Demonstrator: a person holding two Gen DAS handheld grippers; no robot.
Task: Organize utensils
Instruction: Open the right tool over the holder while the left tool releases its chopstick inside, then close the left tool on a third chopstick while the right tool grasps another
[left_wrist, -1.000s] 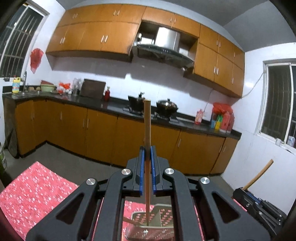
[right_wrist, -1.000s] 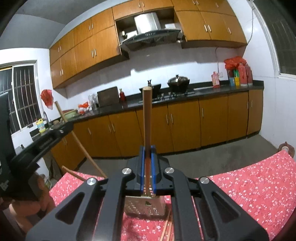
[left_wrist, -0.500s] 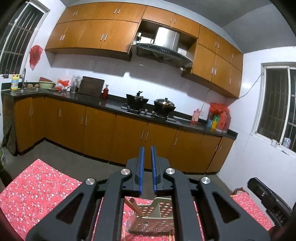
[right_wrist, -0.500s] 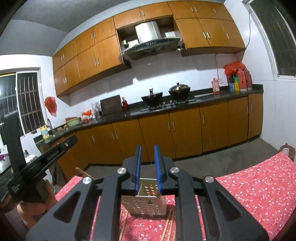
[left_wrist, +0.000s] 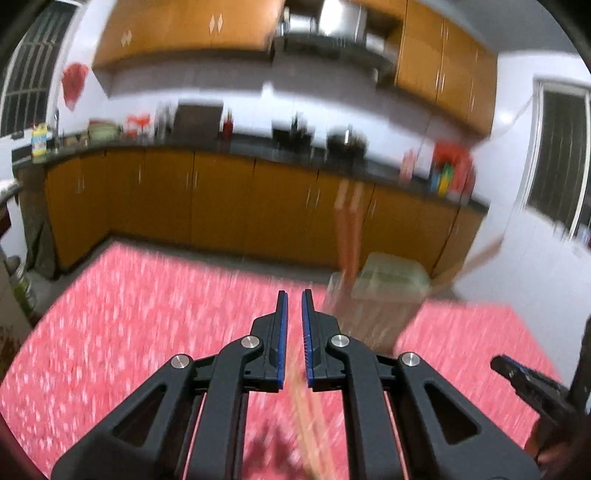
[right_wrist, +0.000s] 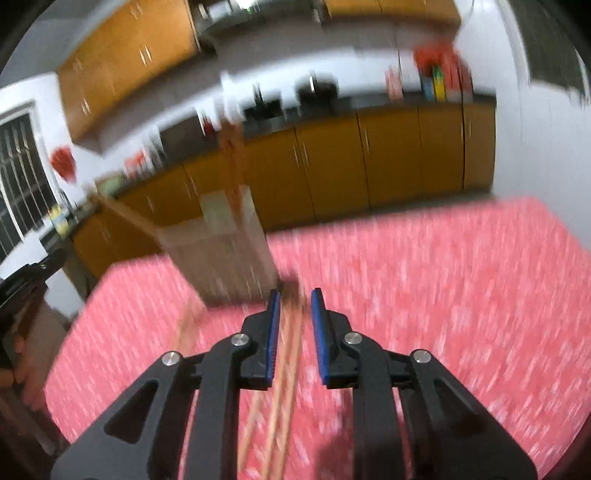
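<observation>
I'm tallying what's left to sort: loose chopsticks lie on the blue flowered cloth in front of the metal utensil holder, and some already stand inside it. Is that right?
Not quite: the cloth is red with small white flowers, not blue, as the right wrist view shows. The rest holds: loose chopsticks lie on it in front of the metal utensil holder, and others stand inside the holder.

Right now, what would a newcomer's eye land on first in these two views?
The red flowered cloth fills the lower half of both views. On it stands a metal holder with chopsticks sticking up from it, ahead and left of the right gripper, whose jaws have just been opening over loose chopsticks lying flat. The left gripper is nearly closed and empty; everything is motion-blurred.
</observation>
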